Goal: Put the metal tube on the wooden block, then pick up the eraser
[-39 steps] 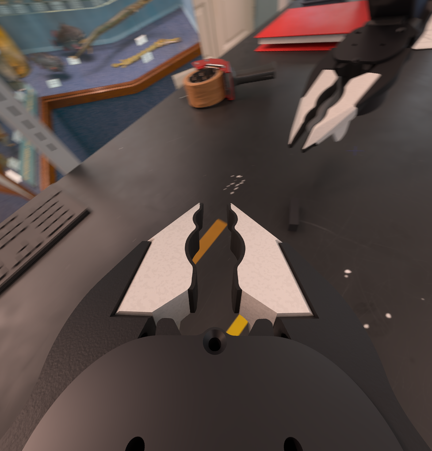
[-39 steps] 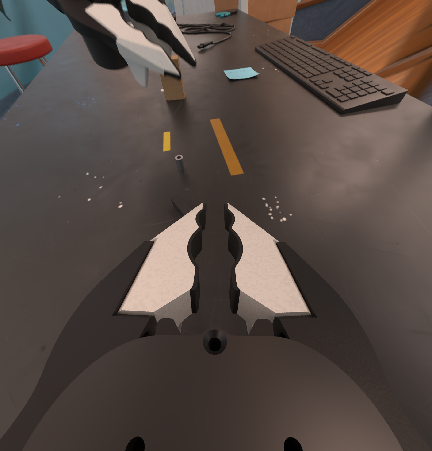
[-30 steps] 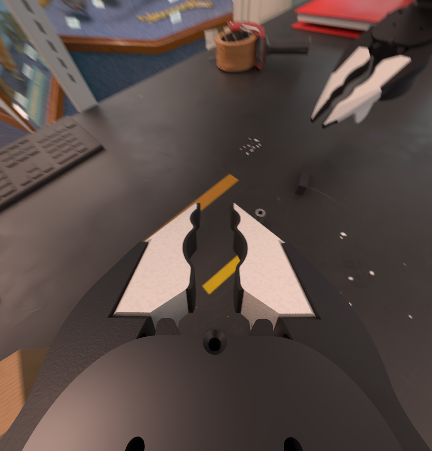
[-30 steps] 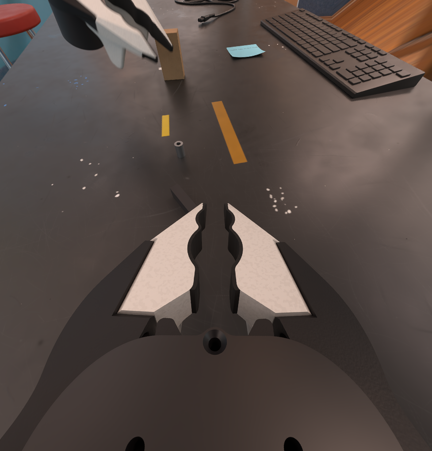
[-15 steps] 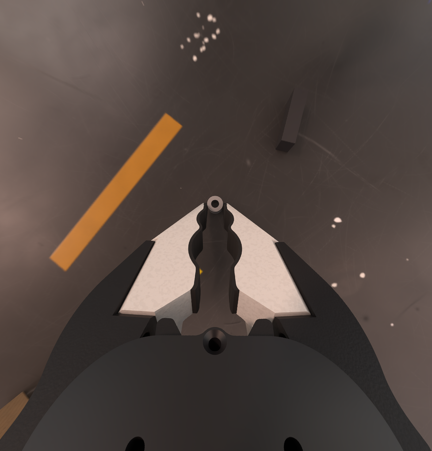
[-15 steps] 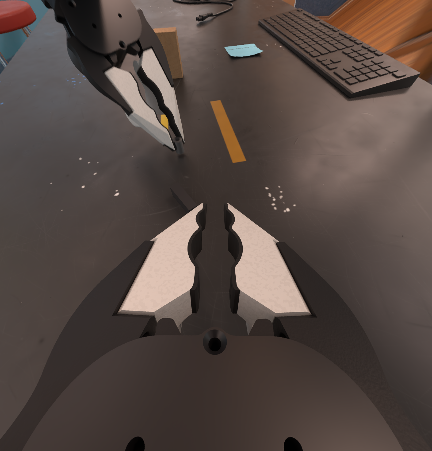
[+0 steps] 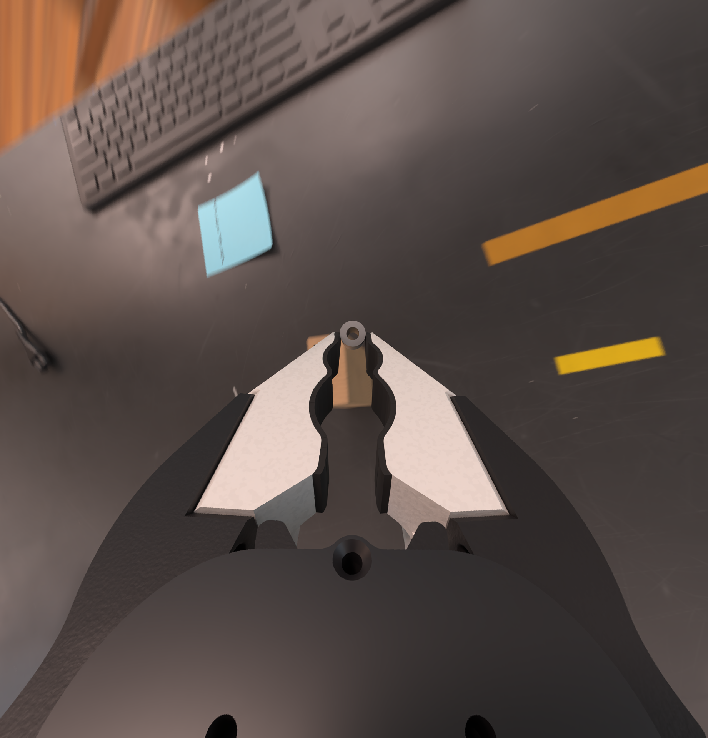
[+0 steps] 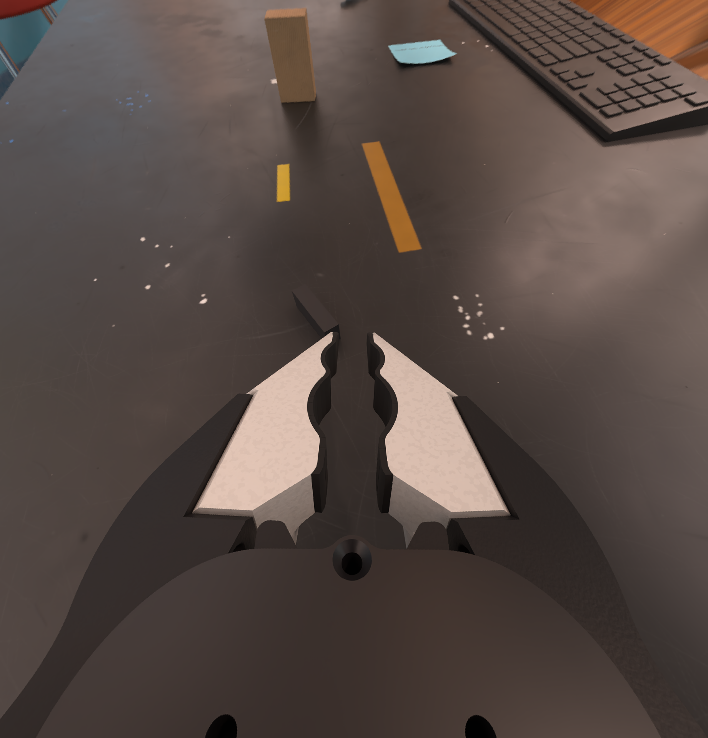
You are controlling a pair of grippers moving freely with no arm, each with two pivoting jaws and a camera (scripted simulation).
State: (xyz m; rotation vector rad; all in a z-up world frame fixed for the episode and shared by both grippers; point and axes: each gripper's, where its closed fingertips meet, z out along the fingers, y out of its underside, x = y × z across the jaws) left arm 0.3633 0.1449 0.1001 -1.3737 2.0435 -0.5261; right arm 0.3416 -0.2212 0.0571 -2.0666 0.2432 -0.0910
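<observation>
My left gripper (image 7: 352, 344) is shut on the small grey metal tube (image 7: 352, 332), held upright at its fingertips. It looks down on the wooden block (image 7: 351, 385), whose top shows between and below the fingers. In the right wrist view the wooden block (image 8: 291, 56) stands upright at the far end of the dark table, and the left gripper is out of that view. My right gripper (image 8: 353, 337) is open and empty, low over the table. The dark eraser (image 8: 314, 311) lies just ahead of its left fingertip.
A black keyboard (image 8: 584, 64) lies at the far right, also in the left wrist view (image 7: 192, 104). A blue sticky note (image 8: 422, 52) lies beside it. Orange tape (image 8: 391, 195) and yellow tape (image 8: 283, 182) mark the table. A cable end (image 7: 34, 355) lies left.
My left gripper came down on the tube, shut on it, lifted it and carried it over the wooden block, leaving the right wrist view. The right gripper has barely moved.
</observation>
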